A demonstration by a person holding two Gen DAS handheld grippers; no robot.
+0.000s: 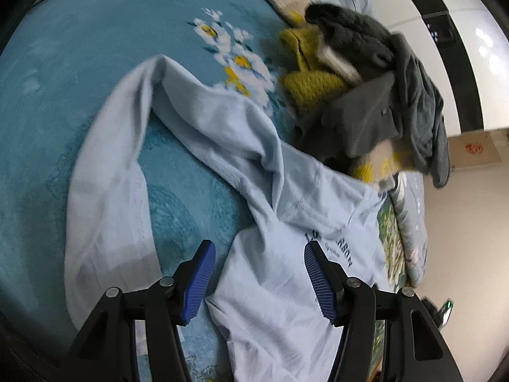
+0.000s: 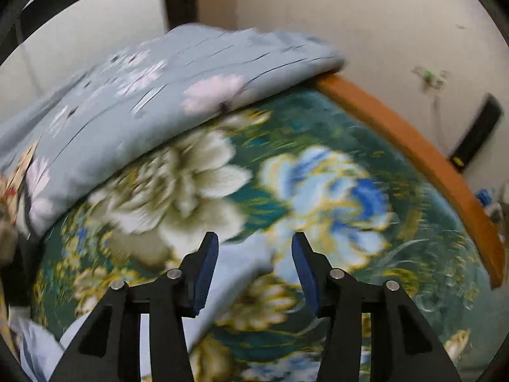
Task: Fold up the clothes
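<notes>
Your fold had barely begun: the shirt (image 1: pixel 286 222) lay crumpled on the bed (image 1: pixel 79 79), one sleeve (image 1: pixel 105 191) looped loose, and a pile (image 1: pixel 366 79) of other clothes waited beside it. Your left tool (image 1: pixel 259 281) hung spread above the shirt, pinching nothing; your right tool (image 2: pixel 254 273) was spread too, over blurred bedding, a pale cloth edge below it hard to identify.

Left wrist view: sweatshirt (image 1: pixel 264 191) lies spread on the blanket (image 1: pixel 79 63), one sleeve (image 1: pixel 108 191) looped out to the left. Clothes pile (image 1: pixel 366 79) sits behind it to the right, touching its far edge. Left gripper (image 1: pixel 259 281) hangs over the sweatshirt's near part.

Right wrist view: folded quilt (image 2: pixel 159 102) lies on the bedspread (image 2: pixel 318 175), at the far left. Bed rail (image 2: pixel 413 159) runs along the right edge. Right gripper (image 2: pixel 254 270) hangs above a cloth corner (image 2: pixel 241 258).
</notes>
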